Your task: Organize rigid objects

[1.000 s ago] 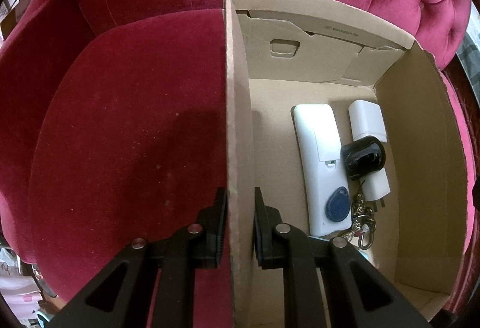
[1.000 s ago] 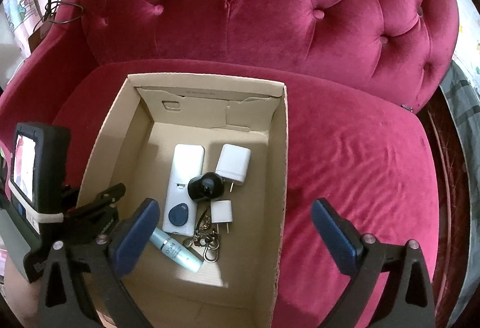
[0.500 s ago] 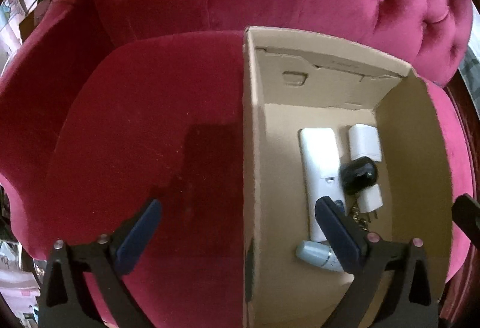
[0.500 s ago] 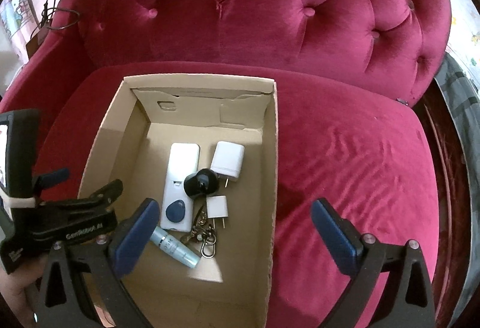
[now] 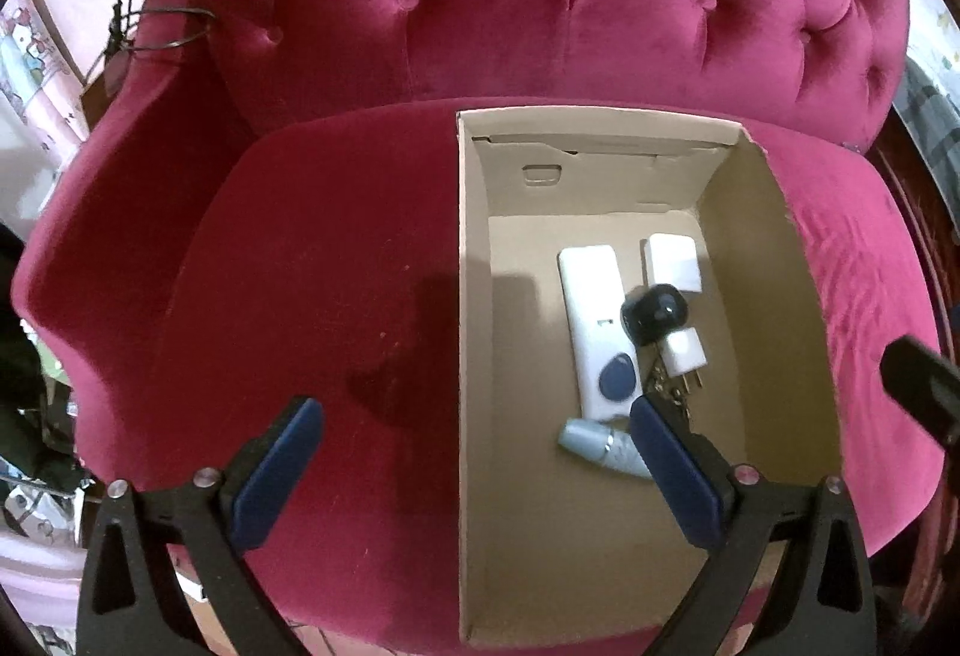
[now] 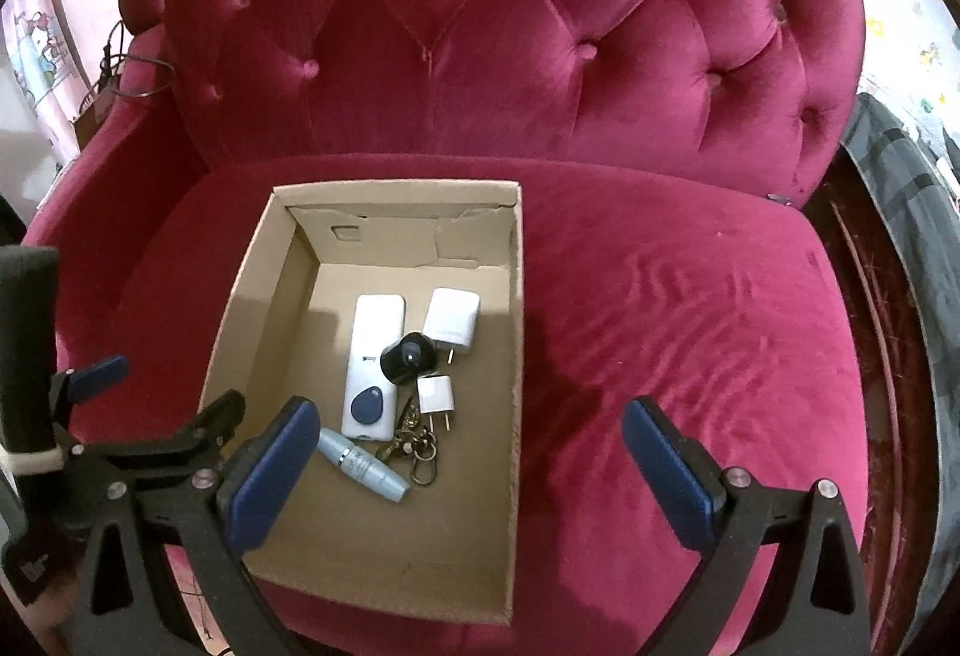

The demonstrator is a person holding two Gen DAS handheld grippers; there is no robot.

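A cardboard box [image 6: 517,332] sits open on the seat of a crimson tufted sofa [image 6: 690,332]. Inside, on the box floor, a long white remote [image 6: 375,350] lies lengthwise with a blue key fob [image 6: 367,404] resting on its near end. A black round device [image 6: 407,356] overlaps the remote's right edge. A larger white charger [image 6: 453,319] lies beyond it and a small white plug adapter [image 6: 435,396] just nearer. A metal keyring [image 6: 417,446] lies beside a pale blue tube [image 6: 363,464].

The left claw [image 5: 474,467] is spread fully wide, straddling the box's left wall, gripping nothing. The right claw [image 6: 471,467] is likewise wide open and empty, above the box's right wall.
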